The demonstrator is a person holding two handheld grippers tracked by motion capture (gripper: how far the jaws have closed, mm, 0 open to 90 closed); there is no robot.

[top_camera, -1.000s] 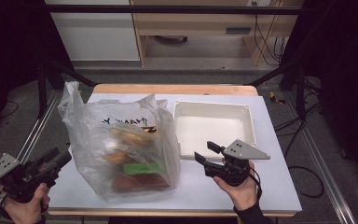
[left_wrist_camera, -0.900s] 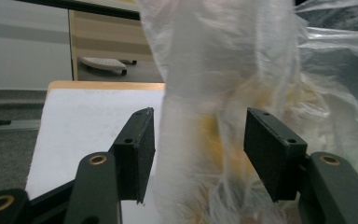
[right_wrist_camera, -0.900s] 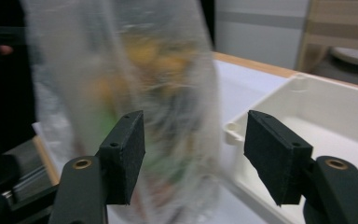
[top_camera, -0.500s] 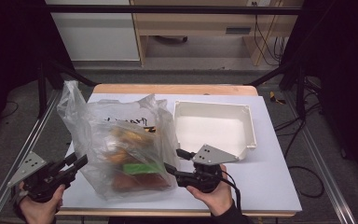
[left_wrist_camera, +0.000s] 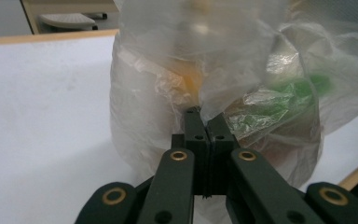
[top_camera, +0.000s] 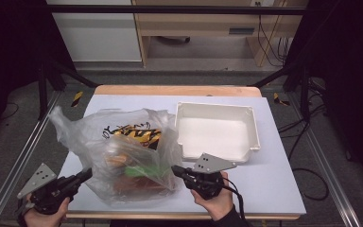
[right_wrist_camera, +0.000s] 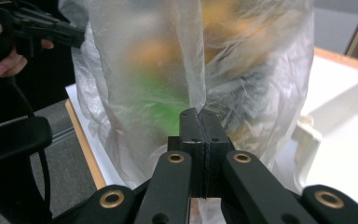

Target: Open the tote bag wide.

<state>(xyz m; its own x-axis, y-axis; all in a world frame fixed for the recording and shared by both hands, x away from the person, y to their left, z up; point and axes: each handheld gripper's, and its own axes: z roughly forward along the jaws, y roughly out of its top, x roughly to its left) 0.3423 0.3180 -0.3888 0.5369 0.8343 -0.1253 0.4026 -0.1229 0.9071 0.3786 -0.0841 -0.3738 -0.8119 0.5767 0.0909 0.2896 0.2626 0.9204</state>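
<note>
table (top_camera: 274, 189): white top, wooden edge at the far side, seen from above with dark floor all round.

plastic bag (top_camera: 123, 151): clear and crumpled, standing on the left half of the table, close to the near edge. packed with orange, yellow-and-black and green items, none sharp enough to identify. printed lettering on the upper face. right flank just beside the white tray. in the left gripper view (left_wrist_camera: 214, 70) looming directly ahead of the jaws; in the right gripper view (right_wrist_camera: 191, 60) likewise, blurred at close range.

white tray (top_camera: 215, 130): rectangular, shallow, on the right half of the table, nothing visible inside. corner also seen at the right edge of the right gripper view (right_wrist_camera: 335, 116).

right gripper (top_camera: 176, 171): held in a hand at the near edge, pointing left into the bag's lower right side. jaws just closed, now clenched together on a fold of the bag's film, as seen between the tips (right_wrist_camera: 199, 114).

left gripper (top_camera: 86, 174): held at the near left corner, pointing right into the bag's lower left side. jaws just closed, now pinched tight on a pleat of bag film at the tips (left_wrist_camera: 204, 119). also seen across the bag in the right gripper view (right_wrist_camera: 72, 32), gripped by a hand.
</note>
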